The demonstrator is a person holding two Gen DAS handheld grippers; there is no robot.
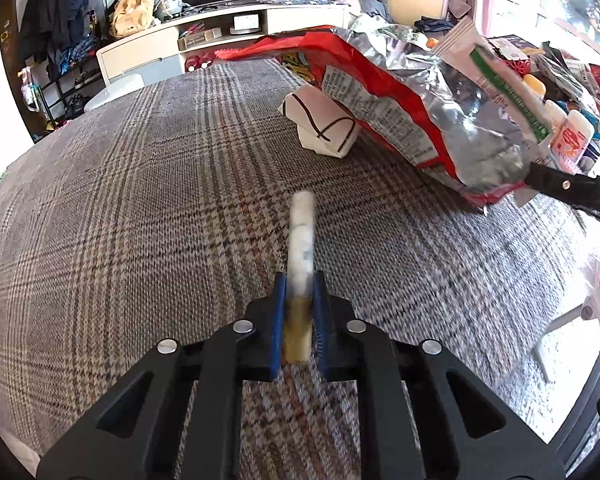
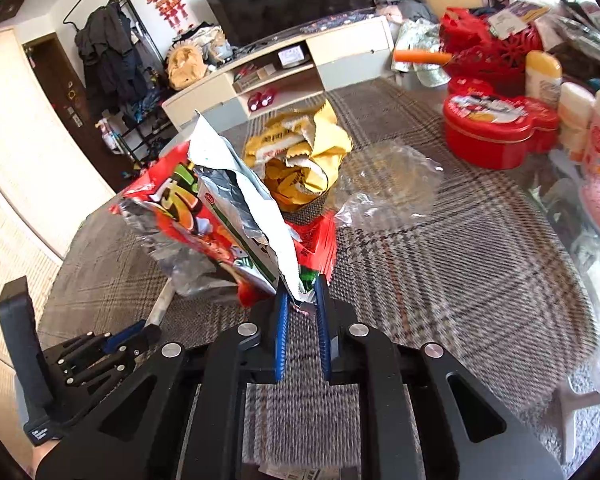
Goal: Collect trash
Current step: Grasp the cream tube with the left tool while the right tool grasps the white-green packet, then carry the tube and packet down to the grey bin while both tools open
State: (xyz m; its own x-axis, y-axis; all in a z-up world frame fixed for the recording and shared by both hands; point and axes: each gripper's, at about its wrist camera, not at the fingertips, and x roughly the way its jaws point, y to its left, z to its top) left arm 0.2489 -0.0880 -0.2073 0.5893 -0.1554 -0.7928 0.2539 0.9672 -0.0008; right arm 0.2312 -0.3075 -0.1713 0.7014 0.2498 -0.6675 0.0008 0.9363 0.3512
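Observation:
My left gripper (image 1: pixel 300 280) is shut on a white, yellow-stained stick-like wrapper (image 1: pixel 301 232) and holds it above the plaid tablecloth (image 1: pixel 140 200). My right gripper (image 2: pixel 302 292) is shut on a bunch of snack bags (image 2: pixel 236 216): a red foil-lined chip bag (image 1: pixel 380 92) and a white-and-green wrapper (image 1: pixel 500 76), lifted over the table. My left gripper also shows in the right wrist view (image 2: pixel 136 334) at lower left. A dark basket full of yellow wrappers (image 2: pixel 300 160) and a crumpled clear plastic bag (image 2: pixel 384 188) lie on the table ahead.
A small white paper bag with dark handles (image 1: pixel 324 124) stands mid-table. Red tins (image 2: pixel 492 124), white bottles (image 2: pixel 576 120) and a red basket (image 2: pixel 484 48) crowd the right side. A TV cabinet (image 2: pixel 284 64) and a clothes rack (image 2: pixel 108 48) stand beyond the table.

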